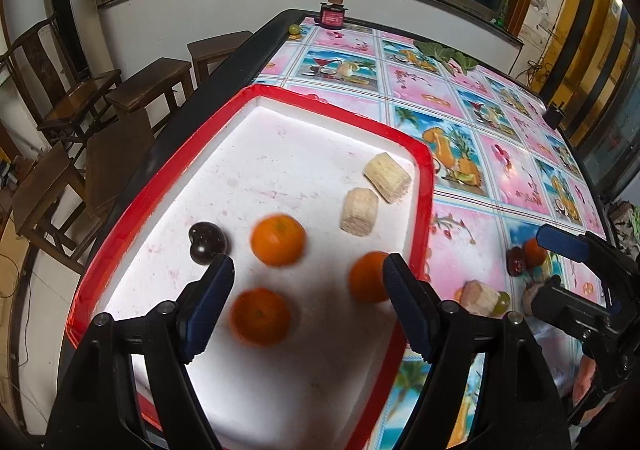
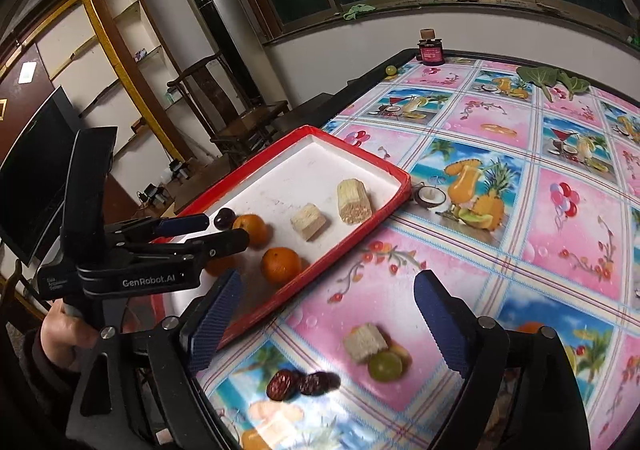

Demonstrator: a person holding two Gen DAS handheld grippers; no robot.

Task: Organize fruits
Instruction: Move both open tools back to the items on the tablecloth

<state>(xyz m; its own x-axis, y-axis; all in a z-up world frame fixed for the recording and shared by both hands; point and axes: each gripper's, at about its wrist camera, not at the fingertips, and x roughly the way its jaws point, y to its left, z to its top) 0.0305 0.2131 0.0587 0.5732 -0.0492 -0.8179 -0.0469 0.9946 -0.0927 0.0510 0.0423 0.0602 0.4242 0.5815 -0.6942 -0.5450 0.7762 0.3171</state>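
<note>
Both jaws gape empty: left gripper (image 1: pixel 308 270) over the tray's (image 1: pixel 420 153) oranges (image 1: pixel 261 317), right gripper (image 2: pixel 328 314) hunting worktop (image 2: pixel 520 209) dates (image 2: pixel 282 384).

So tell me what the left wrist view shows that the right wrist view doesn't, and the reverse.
Only the left wrist view: a third orange fully visible in the red-rimmed tray, between the open left gripper fingers.
Only the right wrist view: two red dates side by side and the hand holding the left gripper.
Both: two sugarcane pieces and a dark cherry in the tray, a green grape on the tablecloth.
</note>
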